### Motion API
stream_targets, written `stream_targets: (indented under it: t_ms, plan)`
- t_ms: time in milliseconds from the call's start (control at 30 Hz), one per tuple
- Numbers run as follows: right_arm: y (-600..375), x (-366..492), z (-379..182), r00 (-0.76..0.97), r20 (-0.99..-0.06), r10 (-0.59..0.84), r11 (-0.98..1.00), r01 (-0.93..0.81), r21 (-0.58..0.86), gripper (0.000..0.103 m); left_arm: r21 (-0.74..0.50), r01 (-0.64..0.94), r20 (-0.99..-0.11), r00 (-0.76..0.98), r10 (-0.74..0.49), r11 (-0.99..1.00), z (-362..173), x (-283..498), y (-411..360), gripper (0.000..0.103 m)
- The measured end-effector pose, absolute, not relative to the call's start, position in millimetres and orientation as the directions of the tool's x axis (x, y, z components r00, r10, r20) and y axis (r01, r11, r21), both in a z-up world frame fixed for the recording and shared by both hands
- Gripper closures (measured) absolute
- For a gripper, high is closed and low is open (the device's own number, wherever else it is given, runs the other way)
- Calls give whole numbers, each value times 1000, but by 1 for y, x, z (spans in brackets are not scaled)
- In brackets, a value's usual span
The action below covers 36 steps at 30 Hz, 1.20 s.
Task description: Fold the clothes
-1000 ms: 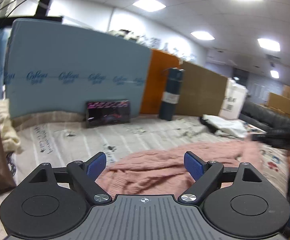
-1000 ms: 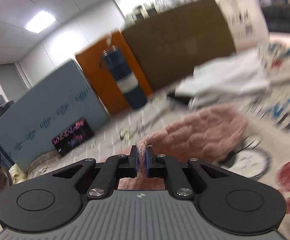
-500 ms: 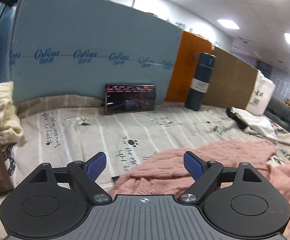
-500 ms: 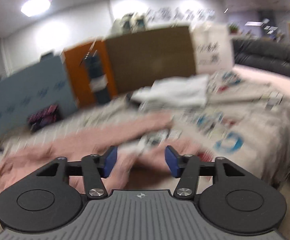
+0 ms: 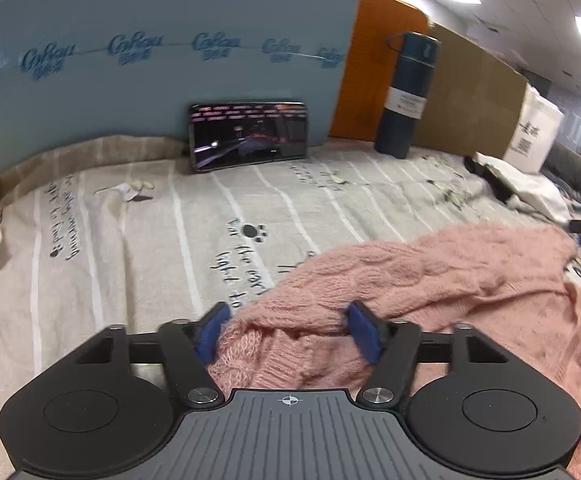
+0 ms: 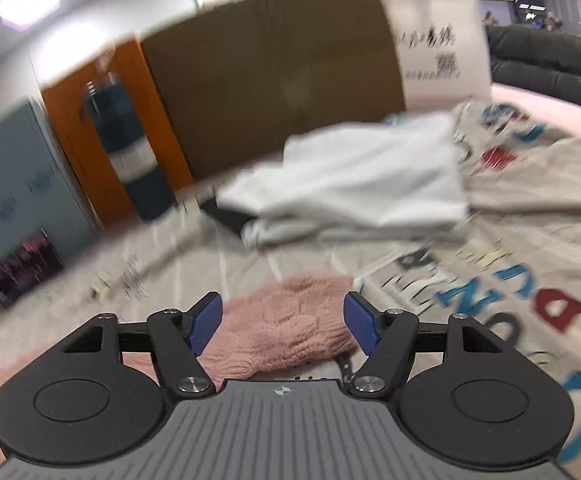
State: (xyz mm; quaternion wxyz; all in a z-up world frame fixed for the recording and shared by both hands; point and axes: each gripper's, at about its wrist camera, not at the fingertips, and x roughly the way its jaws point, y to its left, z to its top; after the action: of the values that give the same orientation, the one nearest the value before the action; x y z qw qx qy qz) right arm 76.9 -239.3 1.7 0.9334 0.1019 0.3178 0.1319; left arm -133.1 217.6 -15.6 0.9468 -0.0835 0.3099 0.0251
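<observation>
A pink cable-knit sweater (image 5: 430, 276) lies spread on the printed bed sheet (image 5: 150, 240). My left gripper (image 5: 288, 330) is low at the sweater's near left edge. Its jaws are closing, and a bunched fold of the knit sits between the blue pads (image 5: 364, 334). In the blurred right wrist view, a rounded end of the pink sweater (image 6: 298, 312) lies on the sheet. My right gripper (image 6: 282, 326) hovers just over that end. Its jaws are opening and stand apart on either side of the knit, with no grip on it.
A phone (image 5: 248, 136) leans on a blue foam board (image 5: 150, 48) at the back, with a dark bottle (image 5: 406, 96) beside it. A white garment (image 6: 354, 184) lies ahead of the right gripper. Behind are a cardboard panel (image 6: 274, 72), a white bag (image 6: 438, 36) and a sofa (image 6: 550, 60).
The left gripper dropped forward onto the sweater's edge and its jaws narrowed around a fold. The right gripper let go of the pink knit and opened.
</observation>
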Motion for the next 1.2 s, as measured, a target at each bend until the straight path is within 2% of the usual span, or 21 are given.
stream_targets:
  t_ms: [33,67,100,133,167,233,333,467,633,733,867,1000,1067,1100,1133,1167,1200]
  plan:
    - [-235,80,-4,752,-587,301,949,-175,263,51,-134,-89,-590,807,-8,987,-15,-135,216,56]
    - [-230,83,-9,740,-607,291,953,-168,252,55,-129,-76,-587,810,-14,989,-14,-137,214,63]
    - [-226,80,-11,744,-603,288,956,-182,232,58,-132,-58,-582,813,-30,990,-13,-139,212,80]
    - [-222,77,-12,749,-598,286,957,-197,211,67,-138,-39,-577,816,-48,990,-12,-142,210,85]
    - [-220,76,-12,743,-601,296,955,-209,212,71,-120,-33,-570,820,-42,992,-11,-145,205,86]
    - [-220,72,-10,744,-590,314,948,-216,232,89,-43,-45,-546,838,14,998,-8,-151,193,89]
    - [-216,66,2,784,-533,318,947,-230,226,97,23,-94,-477,874,93,995,5,-161,189,90]
    - [-201,55,29,841,-416,346,937,-292,190,98,80,-147,-374,912,166,986,30,-175,189,90]
    - [-173,59,55,879,-300,371,928,-339,154,99,125,-240,-287,920,266,963,55,-174,204,90]
    - [-157,82,52,872,-313,376,926,-343,157,99,121,-262,-314,905,287,958,59,-156,221,90]
    - [-132,119,33,851,-384,359,933,-336,127,99,132,-267,-433,851,298,955,38,-119,243,88]
    - [-115,149,-4,791,-529,307,943,-327,59,99,127,-281,-551,777,304,951,9,-95,258,76]
    - [-116,156,-14,772,-568,286,948,-316,48,96,138,-304,-567,756,327,942,0,-92,263,58]
    - [-117,159,-16,765,-577,285,947,-316,48,93,145,-321,-569,747,344,936,-2,-93,265,38]
    - [-118,158,-14,771,-574,275,950,-309,40,87,147,-339,-566,741,360,929,-2,-96,268,29]
    - [-119,158,-13,778,-571,263,953,-300,31,80,139,-348,-567,739,363,927,-1,-100,272,27]
    - [-120,157,-11,784,-567,252,956,-292,21,68,120,-349,-569,743,352,929,2,-103,275,26]
